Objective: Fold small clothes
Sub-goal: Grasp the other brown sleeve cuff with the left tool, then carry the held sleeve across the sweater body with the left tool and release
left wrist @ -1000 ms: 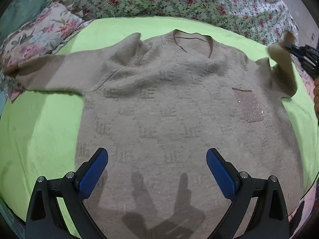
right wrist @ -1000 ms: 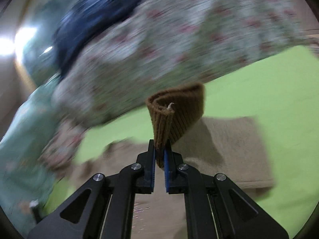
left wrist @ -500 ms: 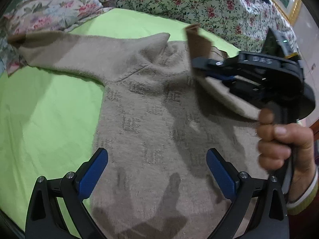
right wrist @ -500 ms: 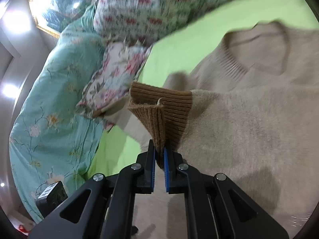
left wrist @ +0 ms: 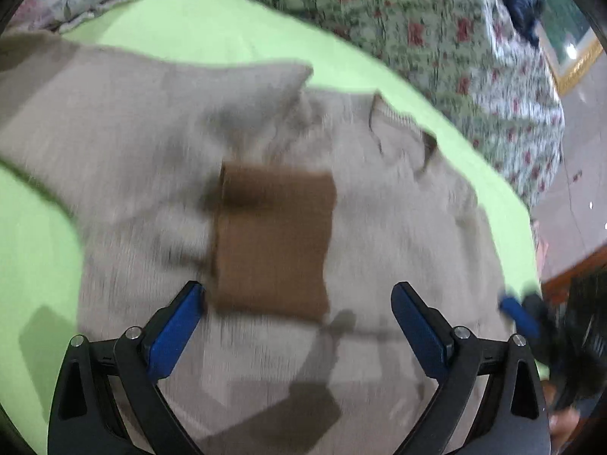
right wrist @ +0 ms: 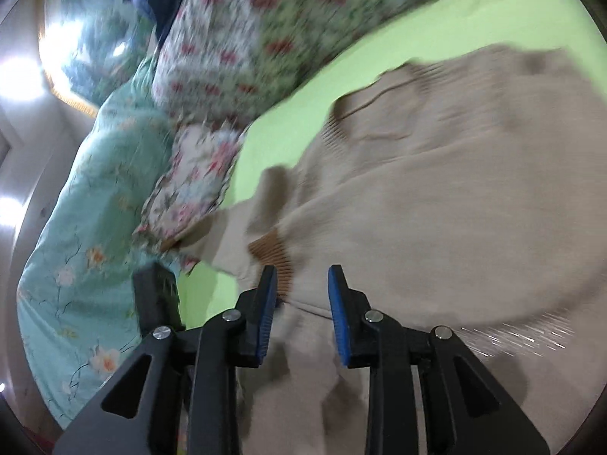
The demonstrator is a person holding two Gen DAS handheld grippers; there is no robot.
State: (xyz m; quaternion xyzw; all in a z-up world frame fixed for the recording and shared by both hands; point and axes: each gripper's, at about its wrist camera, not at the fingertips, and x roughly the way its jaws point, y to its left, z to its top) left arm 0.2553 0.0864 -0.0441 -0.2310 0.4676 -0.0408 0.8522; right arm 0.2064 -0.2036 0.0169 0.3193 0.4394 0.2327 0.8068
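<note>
With the beige sweater (left wrist: pixel 379 235) spread on the green bed sheet (left wrist: pixel 212 26) and its brown cuff (left wrist: pixel 271 239) laid across the chest, the right tongs (right wrist: pixel 299 284) are opening off the cuff and should withdraw cleanly, while the left tongs (left wrist: pixel 297 303), wide, empty and closing, should next take the far-left sleeve.

Both views smeared by motion blur, bent and ringed black at the fisheye edges. Bright, even indoor light; blown-out glare from lamps (right wrist: pixel 22 72) at upper left of right wrist view. Soft dark shadows across the sweater (left wrist: pixel 265 409) below.
</note>
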